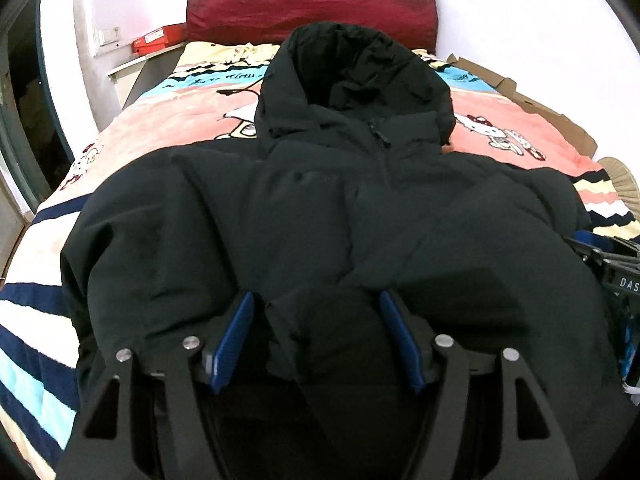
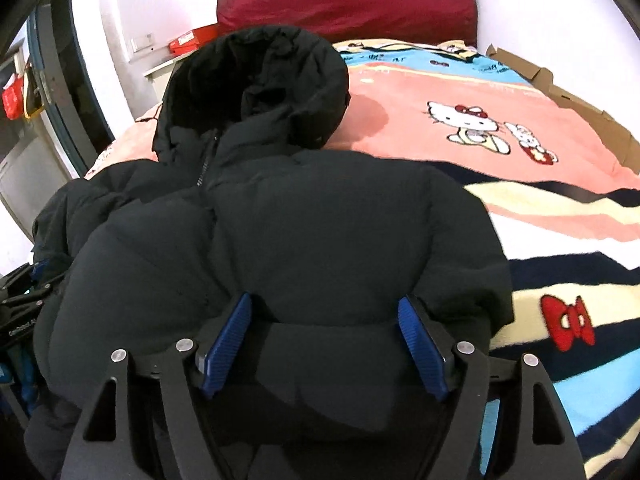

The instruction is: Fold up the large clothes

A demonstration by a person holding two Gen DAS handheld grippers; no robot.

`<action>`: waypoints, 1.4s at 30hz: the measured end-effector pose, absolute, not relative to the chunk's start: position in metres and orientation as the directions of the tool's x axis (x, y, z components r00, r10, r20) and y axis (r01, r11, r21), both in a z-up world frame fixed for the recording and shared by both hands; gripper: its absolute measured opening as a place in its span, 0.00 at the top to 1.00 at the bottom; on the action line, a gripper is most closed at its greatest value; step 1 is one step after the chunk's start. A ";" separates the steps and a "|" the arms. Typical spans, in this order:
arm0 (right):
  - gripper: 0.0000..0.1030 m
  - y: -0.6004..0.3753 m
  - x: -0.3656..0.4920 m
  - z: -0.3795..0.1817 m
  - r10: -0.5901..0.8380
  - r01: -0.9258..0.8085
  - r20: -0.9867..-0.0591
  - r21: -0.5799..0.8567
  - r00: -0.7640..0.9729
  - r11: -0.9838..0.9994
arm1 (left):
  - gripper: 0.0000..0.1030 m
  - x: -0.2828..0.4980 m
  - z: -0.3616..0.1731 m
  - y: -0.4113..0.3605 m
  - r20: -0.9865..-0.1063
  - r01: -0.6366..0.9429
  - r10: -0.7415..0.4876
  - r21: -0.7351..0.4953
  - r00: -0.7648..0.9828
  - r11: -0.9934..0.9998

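A black hooded puffer jacket point(image 1: 320, 208) lies front up on the bed, hood toward the headboard; it also fills the right wrist view point(image 2: 320, 232). Both sleeves look folded in over the body. My left gripper point(image 1: 316, 308) is open, its blue pads point(image 1: 236, 340) on either side of a bulge of jacket fabric at the near hem. My right gripper point(image 2: 324, 312) is open too, its pads point(image 2: 420, 344) straddling a thick fold of the jacket's near edge. The right gripper's body shows at the right edge of the left wrist view point(image 1: 616, 272).
The bed carries a pink, blue and striped cartoon blanket point(image 2: 500, 120) with a dark red headboard point(image 1: 312, 8) behind. A red box point(image 1: 158, 38) sits on a bedside shelf at the left. Flattened cardboard point(image 2: 580, 104) lies along the bed's right side. A door stands at far left.
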State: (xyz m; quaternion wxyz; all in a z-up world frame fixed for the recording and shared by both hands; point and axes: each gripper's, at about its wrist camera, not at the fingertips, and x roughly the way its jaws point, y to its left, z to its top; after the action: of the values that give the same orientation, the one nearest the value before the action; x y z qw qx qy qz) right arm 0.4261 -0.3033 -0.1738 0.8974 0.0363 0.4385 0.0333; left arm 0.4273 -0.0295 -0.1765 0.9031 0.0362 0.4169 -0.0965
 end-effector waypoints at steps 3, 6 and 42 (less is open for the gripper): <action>0.26 -0.307 0.425 -0.175 0.092 -0.007 -0.795 0.109 0.600 0.994 | 0.37 0.425 -0.172 -0.032 -0.768 0.198 -0.117 0.014 0.629 0.980; 0.26 -0.310 0.407 -0.159 0.087 0.027 -0.790 0.130 0.607 0.991 | 0.37 0.413 -0.154 -0.027 -0.757 0.170 -0.086 0.033 0.647 0.985; 0.13 -0.325 0.553 -0.016 0.148 -0.168 -0.631 0.028 0.761 0.985 | 0.37 0.607 -0.030 -0.025 -0.683 0.230 -0.101 0.101 0.723 0.968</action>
State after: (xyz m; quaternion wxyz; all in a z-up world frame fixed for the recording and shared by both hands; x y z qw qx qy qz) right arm 0.5529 -0.3252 -0.0163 0.9384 -0.0151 0.3349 0.0844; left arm 0.6072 -0.0253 -0.0305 0.9239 0.0893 0.3611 -0.0894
